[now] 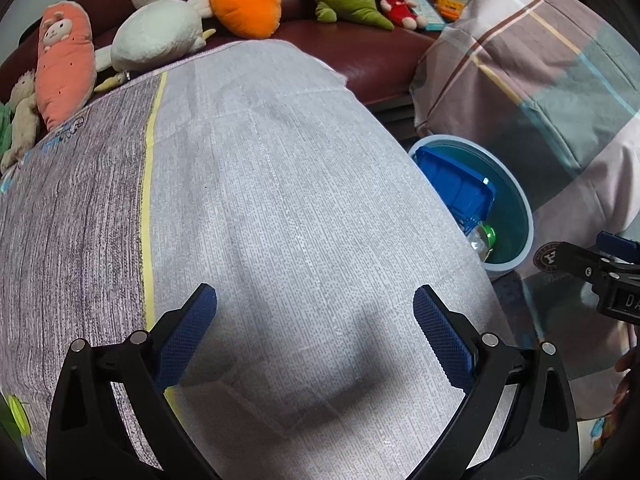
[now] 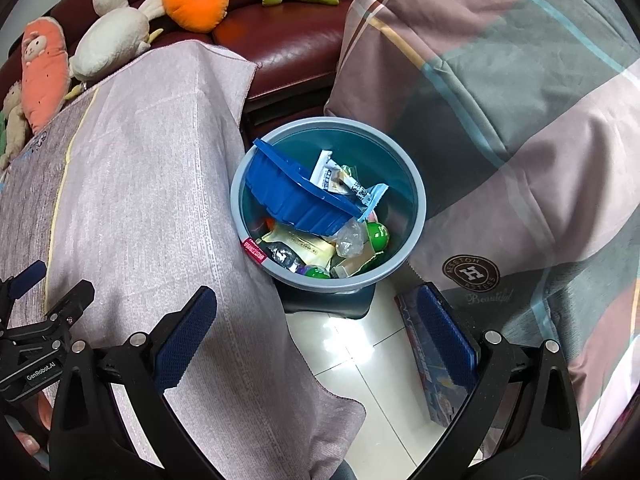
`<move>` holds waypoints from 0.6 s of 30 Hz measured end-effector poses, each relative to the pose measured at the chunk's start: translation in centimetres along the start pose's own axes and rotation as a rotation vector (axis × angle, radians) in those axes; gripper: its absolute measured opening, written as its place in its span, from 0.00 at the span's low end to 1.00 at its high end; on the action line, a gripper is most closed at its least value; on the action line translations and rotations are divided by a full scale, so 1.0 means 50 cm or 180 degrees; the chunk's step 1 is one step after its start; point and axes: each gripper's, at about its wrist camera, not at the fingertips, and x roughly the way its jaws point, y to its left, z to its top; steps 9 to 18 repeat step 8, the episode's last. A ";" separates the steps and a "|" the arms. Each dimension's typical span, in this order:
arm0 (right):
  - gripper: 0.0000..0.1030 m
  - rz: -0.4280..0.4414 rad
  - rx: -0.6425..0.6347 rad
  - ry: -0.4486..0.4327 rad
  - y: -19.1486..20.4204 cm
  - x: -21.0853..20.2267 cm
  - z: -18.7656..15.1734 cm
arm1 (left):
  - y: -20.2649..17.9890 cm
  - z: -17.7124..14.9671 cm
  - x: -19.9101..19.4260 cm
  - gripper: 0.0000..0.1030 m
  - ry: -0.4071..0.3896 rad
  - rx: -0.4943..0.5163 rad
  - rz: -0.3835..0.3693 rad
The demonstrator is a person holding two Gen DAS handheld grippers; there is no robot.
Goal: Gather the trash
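A round blue-grey bin (image 2: 404, 240) stands on the floor between a cloth-covered table (image 2: 152, 184) and a plaid quilt (image 2: 500, 120). Inside it lie a blue plastic tray (image 2: 296, 196), white snack wrappers (image 2: 340, 180), a crumpled clear bottle (image 2: 352, 238) with a green cap and other packets. My right gripper (image 2: 316, 328) hangs open and empty above the floor in front of the bin. My left gripper (image 1: 316, 328) is open and empty over the grey tablecloth (image 1: 280, 200). The bin (image 1: 516, 200) shows at the table's right edge in the left wrist view.
Plush toys, among them an orange carrot (image 1: 246, 0) and a white duck (image 1: 160, 32), sit on a dark red sofa (image 2: 288, 48) behind the table. A flat printed box (image 2: 432, 376) lies on the tiled floor (image 2: 352, 344) by the quilt. The other gripper (image 1: 600, 276) appears at the right edge.
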 end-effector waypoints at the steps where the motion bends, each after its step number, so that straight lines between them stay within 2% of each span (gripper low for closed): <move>1: 0.93 -0.0004 -0.0007 -0.0011 0.001 -0.003 -0.001 | 0.001 0.000 -0.003 0.96 -0.0003 -0.0001 -0.0012; 18: 0.93 -0.0009 -0.0053 -0.0074 0.011 -0.029 -0.008 | 0.002 -0.006 -0.021 0.96 0.0003 -0.0014 -0.0006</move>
